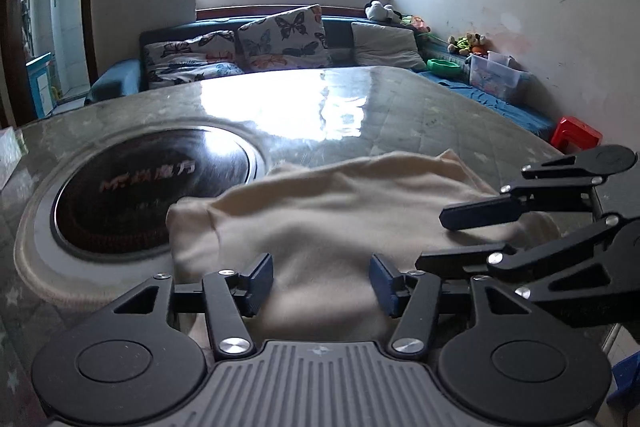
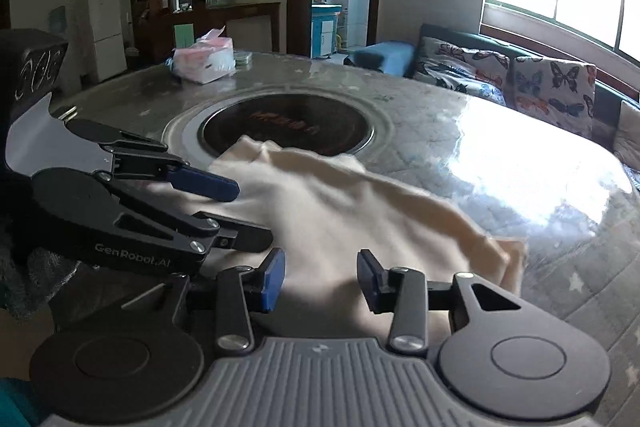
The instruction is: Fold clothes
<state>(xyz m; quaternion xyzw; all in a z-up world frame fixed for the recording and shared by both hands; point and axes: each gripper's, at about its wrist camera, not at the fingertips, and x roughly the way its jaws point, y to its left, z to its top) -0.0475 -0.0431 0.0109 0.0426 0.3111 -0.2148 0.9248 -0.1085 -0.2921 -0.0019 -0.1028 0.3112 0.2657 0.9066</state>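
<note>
The near edge of the cream garment [image 1: 320, 223] is cut off behind the grey ribbed gripper housing in both wrist views, so its full outline cannot be made out. The lettering on the dark round hob plate [image 1: 152, 187] is blurred and is not read.

The garment is soft, matte and loosely creased, and lies as an irregular bundle on the glossy table [image 1: 360, 99], with its far end overlapping the rim of the hob plate. Strong window glare is reflected off the tabletop.

The left gripper [image 1: 322, 281] is seen with its blue-padded jaws apart over the cloth; no fabric is pinched between them. The right gripper [image 2: 321, 277] is likewise seen with jaws apart, cloth below the gap, none clamped.

In the left wrist view the right gripper enters from the right edge, partly cropped, and a sofa with butterfly cushions [image 1: 280, 39] is shown. Only in the right wrist view are a tissue box [image 2: 204, 61], a white fridge [image 2: 105, 27] and a folded corner of the garment at the right recorded.
</note>
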